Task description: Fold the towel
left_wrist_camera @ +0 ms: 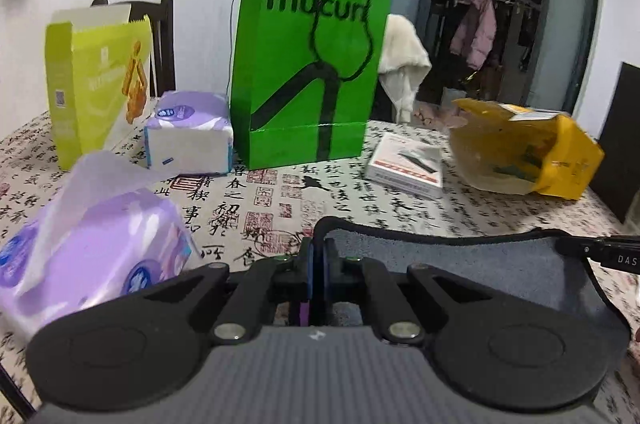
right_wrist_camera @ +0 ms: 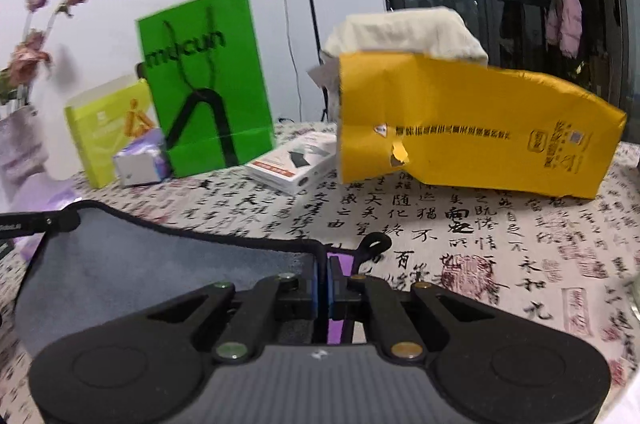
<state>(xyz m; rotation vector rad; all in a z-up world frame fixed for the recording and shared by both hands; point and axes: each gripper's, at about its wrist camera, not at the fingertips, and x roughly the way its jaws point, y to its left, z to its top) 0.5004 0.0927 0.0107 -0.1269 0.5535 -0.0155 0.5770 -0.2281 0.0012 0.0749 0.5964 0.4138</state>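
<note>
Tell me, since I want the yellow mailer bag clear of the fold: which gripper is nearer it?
Right. The right gripper, shut on the gray towel, sits just in front of the yellow mailer bag; the left gripper sits further off to the bag's left.

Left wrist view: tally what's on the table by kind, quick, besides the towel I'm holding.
Purple tissue packs: 2
Green paper bag: 1
Yellow-green carton: 1
White flat box: 1
Yellow mailer bag: 1
Total: 6
</note>
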